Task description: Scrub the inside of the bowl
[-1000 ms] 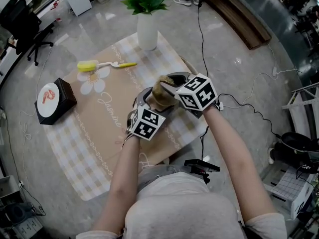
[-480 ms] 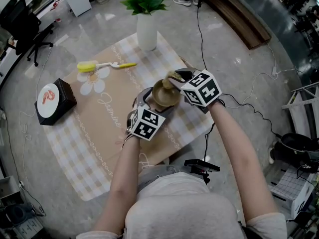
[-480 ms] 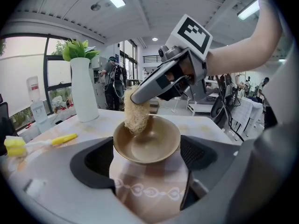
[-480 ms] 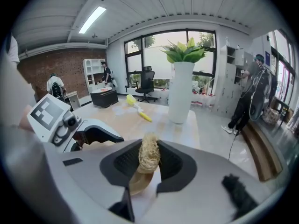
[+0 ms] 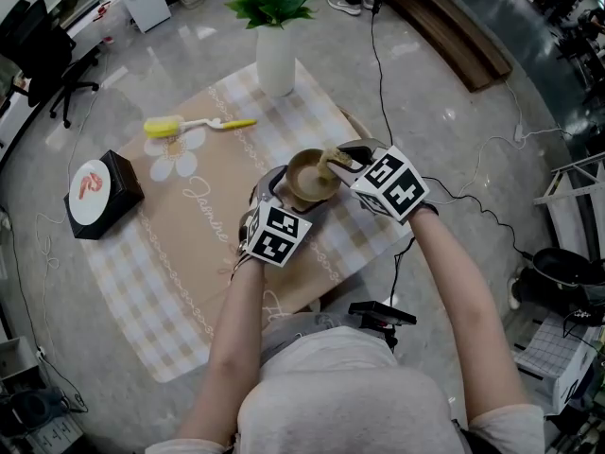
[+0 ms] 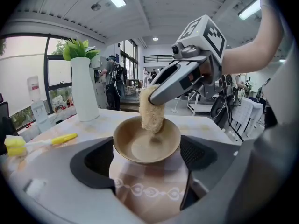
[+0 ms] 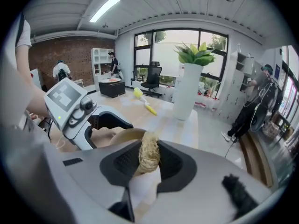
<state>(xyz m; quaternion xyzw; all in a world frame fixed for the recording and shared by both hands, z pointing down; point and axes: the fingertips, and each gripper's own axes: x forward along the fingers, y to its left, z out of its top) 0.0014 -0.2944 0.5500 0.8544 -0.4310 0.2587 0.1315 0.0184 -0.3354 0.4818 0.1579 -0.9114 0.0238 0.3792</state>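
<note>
My left gripper (image 6: 147, 157) is clamped on the bowl (image 6: 140, 148), one jaw on each side of it, holding it over the right part of the checked mat (image 5: 189, 206) just in front of me. My right gripper (image 7: 147, 167) is pinched on the scrub pad (image 7: 149, 154), whose lower end dips inside the bowl against the far wall. I judge the scrubbing under way but unfinished: the bottom and near wall show no pad contact, and I see no foam or dirt to tell how much is clean.
</note>
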